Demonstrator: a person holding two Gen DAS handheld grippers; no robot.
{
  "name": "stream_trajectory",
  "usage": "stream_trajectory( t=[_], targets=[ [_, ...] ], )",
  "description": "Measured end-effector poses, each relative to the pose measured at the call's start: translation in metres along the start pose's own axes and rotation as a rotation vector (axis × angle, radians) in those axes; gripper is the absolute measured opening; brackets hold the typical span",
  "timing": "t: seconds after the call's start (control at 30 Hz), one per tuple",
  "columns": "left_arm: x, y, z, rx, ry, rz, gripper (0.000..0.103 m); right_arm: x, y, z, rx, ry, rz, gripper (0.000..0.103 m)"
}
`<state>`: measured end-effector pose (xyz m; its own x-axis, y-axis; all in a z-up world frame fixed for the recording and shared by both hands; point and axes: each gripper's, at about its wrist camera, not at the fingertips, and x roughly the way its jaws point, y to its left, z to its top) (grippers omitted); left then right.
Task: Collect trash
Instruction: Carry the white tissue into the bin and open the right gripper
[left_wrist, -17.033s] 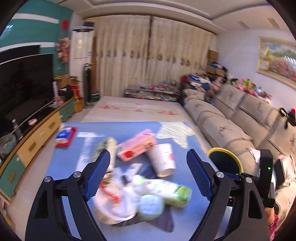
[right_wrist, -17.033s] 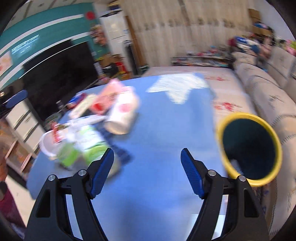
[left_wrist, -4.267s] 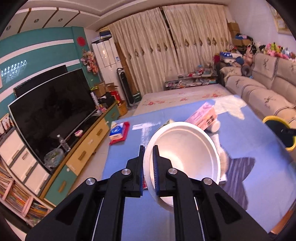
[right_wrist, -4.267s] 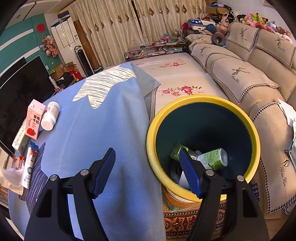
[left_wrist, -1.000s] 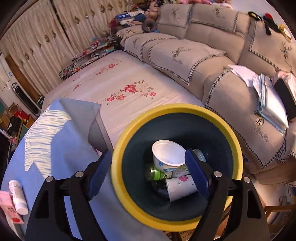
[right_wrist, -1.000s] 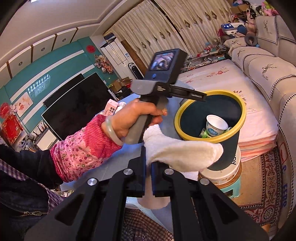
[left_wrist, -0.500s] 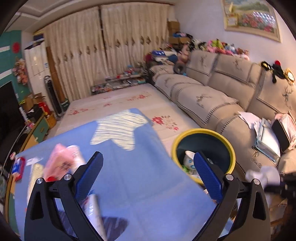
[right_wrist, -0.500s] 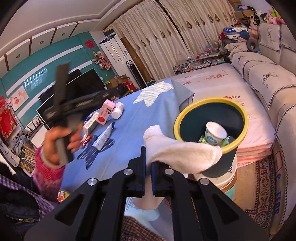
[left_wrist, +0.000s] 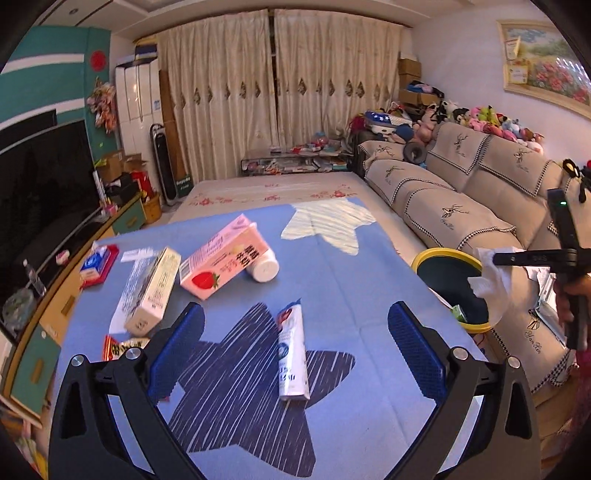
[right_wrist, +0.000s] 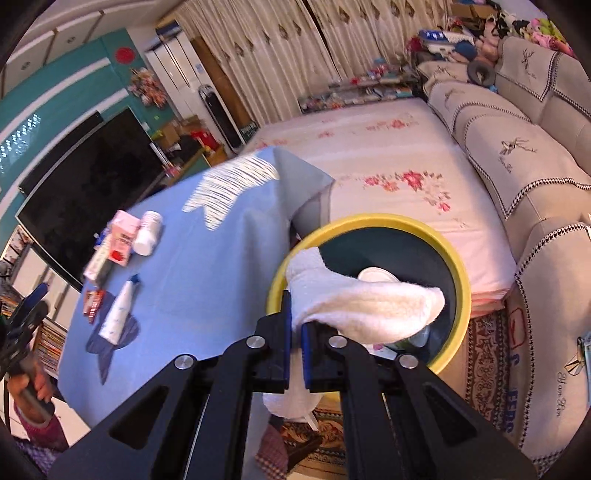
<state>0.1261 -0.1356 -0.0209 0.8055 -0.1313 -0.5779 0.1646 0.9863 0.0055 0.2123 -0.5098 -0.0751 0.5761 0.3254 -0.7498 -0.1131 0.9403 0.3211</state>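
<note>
My left gripper (left_wrist: 295, 347) is open and hovers over the blue tablecloth (left_wrist: 343, 280), with a white tube (left_wrist: 291, 354) lying on the cloth between its fingers, untouched. Farther back lie a pink strawberry milk carton (left_wrist: 225, 262), a white bottle (left_wrist: 263, 268), a pale box (left_wrist: 147, 291) and a red wrapper (left_wrist: 118, 347). My right gripper (right_wrist: 295, 325) is shut on a white crumpled tissue (right_wrist: 369, 306), held over the near rim of the yellow-rimmed bin (right_wrist: 369, 220). A white cup (right_wrist: 373, 275) lies inside the bin.
The bin (left_wrist: 448, 258) stands beside the table's right edge, in front of a beige sofa (left_wrist: 461, 206). A TV on a low cabinet (left_wrist: 48, 173) runs along the left. A floral floor mat (right_wrist: 388, 158) lies beyond the table. A red and blue packet (left_wrist: 98, 262) sits at the table's left edge.
My left gripper swung away from the bin, where it had been open above the dropped cup, back over the table. My right gripper carried the tissue forward over the bin's rim.
</note>
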Motion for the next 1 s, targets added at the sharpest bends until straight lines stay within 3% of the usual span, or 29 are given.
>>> stream_trajectory(
  t=[0.2, 0.4, 0.53, 0.7, 0.8, 1.0],
  targets=[
    [0.014, 0.005, -0.009, -0.014, 0.033, -0.018, 0.098, 0.07, -0.019, 0.029, 0.013, 0.181, -0.111, 0.006],
    [0.027, 0.003, -0.013, -0.024, 0.064, -0.018, 0.098, 0.111, -0.023, 0.036, -0.019, 0.284, -0.185, 0.007],
    [0.032, 0.005, -0.015, -0.03, 0.077, -0.019, 0.098, 0.132, -0.02, 0.038, -0.069, 0.381, -0.228, 0.04],
    [0.033, 0.004, -0.018, -0.029, 0.087, -0.024, 0.098, 0.15, -0.002, 0.045, -0.213, 0.486, -0.338, 0.055],
    [0.035, 0.006, -0.02, -0.027, 0.094, -0.02, 0.098, 0.145, 0.007, 0.048, -0.24, 0.457, -0.362, 0.055],
    [0.053, 0.007, -0.029, -0.002, 0.149, -0.007, 0.098, 0.101, 0.023, 0.039, -0.199, 0.314, -0.248, 0.061]
  ],
)
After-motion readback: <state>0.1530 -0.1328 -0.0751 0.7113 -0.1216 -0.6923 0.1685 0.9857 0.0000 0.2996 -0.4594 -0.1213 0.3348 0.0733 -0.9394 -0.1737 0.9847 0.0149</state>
